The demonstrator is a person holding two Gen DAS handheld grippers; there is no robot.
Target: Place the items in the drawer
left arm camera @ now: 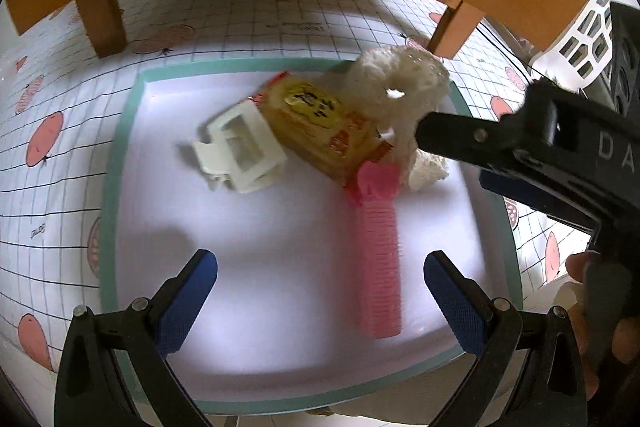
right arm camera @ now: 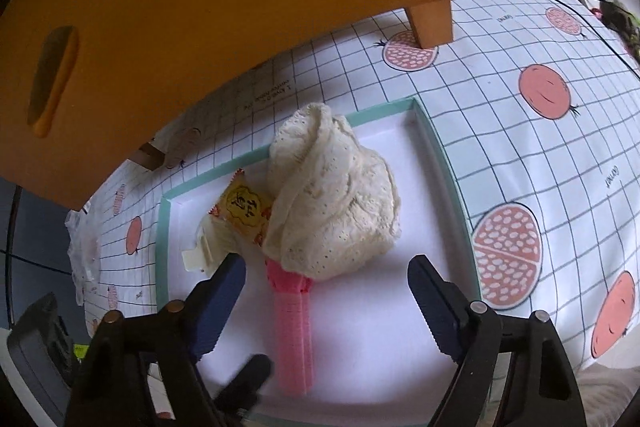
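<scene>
Both wrist cameras look steeply down, from close above, into the white tray [left arm camera: 120, 163] [right arm camera: 436, 143]: the left from over its near edge, the right from its right side. They share the tray's contents.

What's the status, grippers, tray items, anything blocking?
Left gripper open, empty, above tray. Right gripper open at cream cloth, not clamped. Cloth overlaps snack packet and pink roller; white clip alongside.
</scene>
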